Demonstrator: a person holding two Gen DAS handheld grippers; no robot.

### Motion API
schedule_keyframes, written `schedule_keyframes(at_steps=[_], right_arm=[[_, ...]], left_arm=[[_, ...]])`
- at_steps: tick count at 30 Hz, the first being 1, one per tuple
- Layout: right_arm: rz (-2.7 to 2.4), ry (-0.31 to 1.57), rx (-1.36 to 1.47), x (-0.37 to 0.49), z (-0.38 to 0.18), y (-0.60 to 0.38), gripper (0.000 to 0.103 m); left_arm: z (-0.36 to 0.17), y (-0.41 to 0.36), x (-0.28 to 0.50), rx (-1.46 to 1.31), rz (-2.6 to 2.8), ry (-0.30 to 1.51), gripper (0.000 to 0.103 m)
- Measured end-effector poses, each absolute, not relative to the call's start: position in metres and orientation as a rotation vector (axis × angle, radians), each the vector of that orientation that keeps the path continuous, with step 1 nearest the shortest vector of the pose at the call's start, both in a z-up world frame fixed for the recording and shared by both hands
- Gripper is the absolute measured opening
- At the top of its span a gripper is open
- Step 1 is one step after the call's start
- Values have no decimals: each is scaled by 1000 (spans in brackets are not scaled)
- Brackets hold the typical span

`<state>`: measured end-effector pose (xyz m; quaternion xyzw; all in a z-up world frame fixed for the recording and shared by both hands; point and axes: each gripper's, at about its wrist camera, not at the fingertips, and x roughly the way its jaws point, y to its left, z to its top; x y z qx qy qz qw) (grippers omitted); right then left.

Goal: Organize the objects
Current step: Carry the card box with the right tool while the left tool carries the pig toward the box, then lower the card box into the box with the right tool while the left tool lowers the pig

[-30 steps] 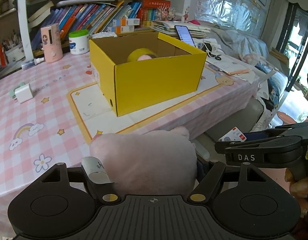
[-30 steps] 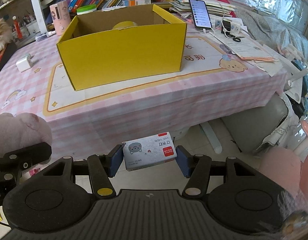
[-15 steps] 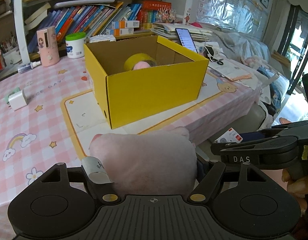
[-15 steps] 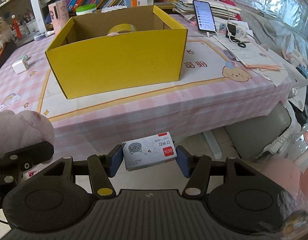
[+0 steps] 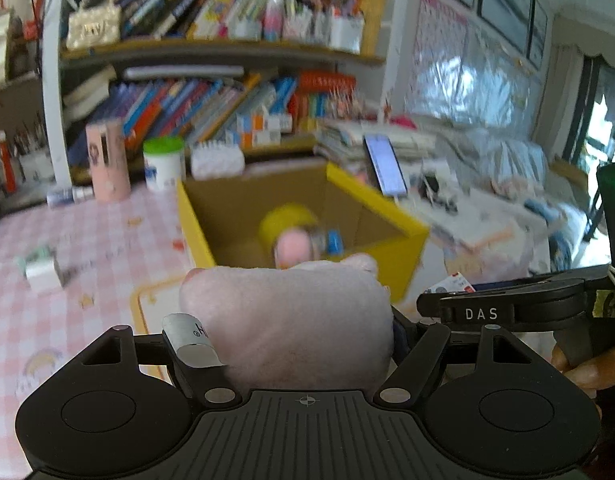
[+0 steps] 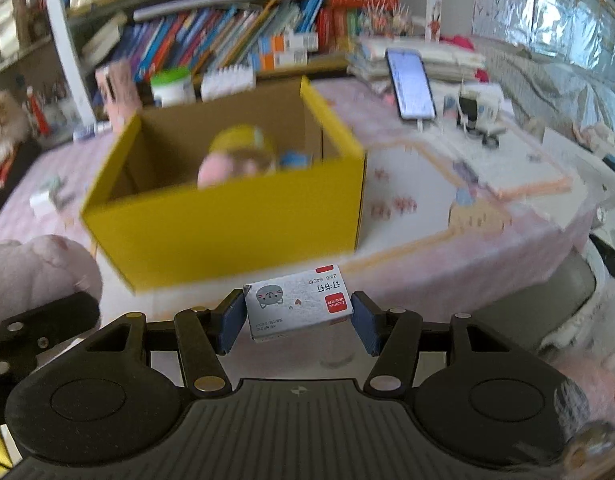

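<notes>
Tongs on left (image 5: 285, 344) grip a pink plush toy (image 5: 287, 320); right tongs (image 6: 297, 322) clamp a small staples box (image 6: 297, 304). Ahead of both stands the open yellow carton (image 6: 227, 232), a tape roll (image 6: 243, 142) inside.

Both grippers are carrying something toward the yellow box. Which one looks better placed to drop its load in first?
Probably the left gripper: its pink plush toy already overlaps the yellow box opening. The right gripper, holding the staple box, faces the box's outer wall.

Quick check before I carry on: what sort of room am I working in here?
Most likely a lived-in home study or family room: crowded bookshelves behind, a pink checked tablecloth on the table, and a phone propped against stacked papers beside the yellow box.
</notes>
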<state>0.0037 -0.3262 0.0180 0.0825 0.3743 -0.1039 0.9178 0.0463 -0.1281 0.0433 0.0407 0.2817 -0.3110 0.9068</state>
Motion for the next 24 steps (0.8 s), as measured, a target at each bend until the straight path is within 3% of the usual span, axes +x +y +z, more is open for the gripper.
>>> schedule_keyframes(at_steps=[9,24], right_arm=[[-153,658,149,56,55,-354,55],[7,675,71,139,51,-364,55]], left_arm=[[57,-158,86,89,-549,495,75],[21,-210,134,266,-396,591,75]])
